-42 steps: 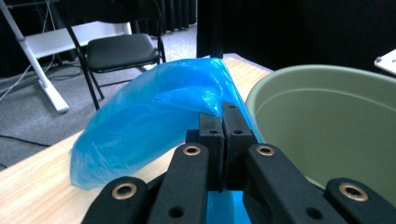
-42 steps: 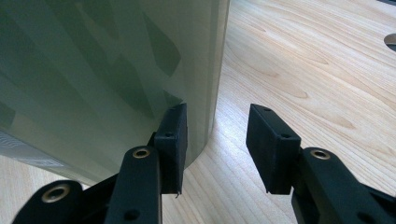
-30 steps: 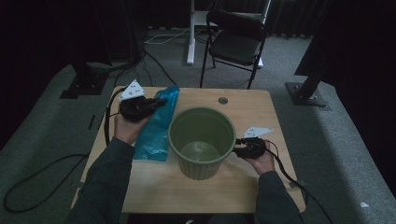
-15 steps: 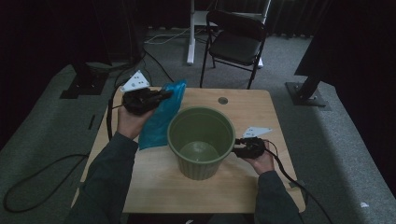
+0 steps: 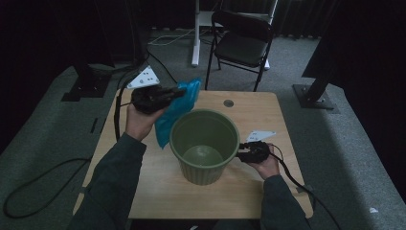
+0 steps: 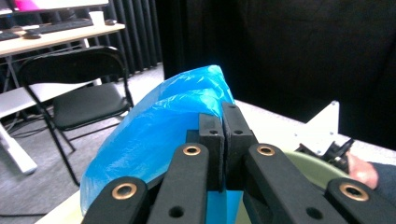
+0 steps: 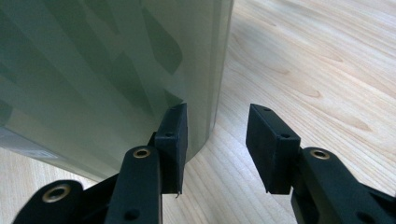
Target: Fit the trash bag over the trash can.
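Two hands share this step — one steadies, one carries. Nearest, the right gripper [image 5: 242,153] rests low on the tabletop [image 5: 158,191] against the side of the green bin [image 5: 204,143], its jaws open, one pad beside the wall and nothing clamped. It would do well to brace the bin there while the liner goes in. Farther off, the left gripper [image 5: 178,93] is held up above the bin's far left rim, forearm angled inward, jaws closed on the blue plastic bag [image 5: 179,112]. The bag hangs slack — I judge it needs shaking open before it is lowered over the rim.
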Demonstrator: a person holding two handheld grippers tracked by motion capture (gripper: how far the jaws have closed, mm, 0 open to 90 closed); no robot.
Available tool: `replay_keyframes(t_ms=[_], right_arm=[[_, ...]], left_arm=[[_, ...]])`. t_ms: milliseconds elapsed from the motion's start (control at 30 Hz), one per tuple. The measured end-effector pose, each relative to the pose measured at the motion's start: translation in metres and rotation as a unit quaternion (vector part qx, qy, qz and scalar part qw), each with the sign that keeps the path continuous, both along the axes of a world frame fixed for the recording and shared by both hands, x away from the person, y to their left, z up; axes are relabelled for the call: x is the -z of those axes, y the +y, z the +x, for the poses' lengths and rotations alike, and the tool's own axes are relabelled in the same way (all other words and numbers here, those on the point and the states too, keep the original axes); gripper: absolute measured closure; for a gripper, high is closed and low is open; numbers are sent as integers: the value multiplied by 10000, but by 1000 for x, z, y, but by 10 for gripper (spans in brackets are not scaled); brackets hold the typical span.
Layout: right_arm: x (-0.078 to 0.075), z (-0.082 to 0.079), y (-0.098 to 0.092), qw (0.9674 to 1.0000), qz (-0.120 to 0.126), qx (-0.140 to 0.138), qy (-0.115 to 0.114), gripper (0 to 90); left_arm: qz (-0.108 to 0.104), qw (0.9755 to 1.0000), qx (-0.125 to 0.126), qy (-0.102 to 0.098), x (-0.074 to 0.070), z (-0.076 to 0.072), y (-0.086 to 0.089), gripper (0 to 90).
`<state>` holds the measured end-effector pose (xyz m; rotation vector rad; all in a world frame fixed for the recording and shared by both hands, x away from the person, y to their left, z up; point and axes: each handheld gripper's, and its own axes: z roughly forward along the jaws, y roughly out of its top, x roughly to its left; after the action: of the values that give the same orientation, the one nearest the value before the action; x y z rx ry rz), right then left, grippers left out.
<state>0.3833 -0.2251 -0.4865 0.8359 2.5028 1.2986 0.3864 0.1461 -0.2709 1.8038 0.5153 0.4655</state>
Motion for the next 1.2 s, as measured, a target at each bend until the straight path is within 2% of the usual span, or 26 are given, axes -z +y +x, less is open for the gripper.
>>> replay_keyframes(t_ms=[333,467,700,1067,1200], right_arm=[[0,1,3,10000,-2,-39,-7,578],[0,1,4,10000,5,-41,10,578],[0,1,5,10000,3,-54,17,577],[0,2,4,10000,20,-52,4,575],[-1,2,4,10000,35,-39,19,575]], left_arm=[[4,9998,204,-14,-7,-2,-17,884],[-60,9995,309,2,-9,-4,-25,884],[-87,9982,593,21,-14,-12,-43,884],[-171,9955,929,13,-23,-19,-70,884],[-142,9948,1009,-6,-23,-21,-78,884]])
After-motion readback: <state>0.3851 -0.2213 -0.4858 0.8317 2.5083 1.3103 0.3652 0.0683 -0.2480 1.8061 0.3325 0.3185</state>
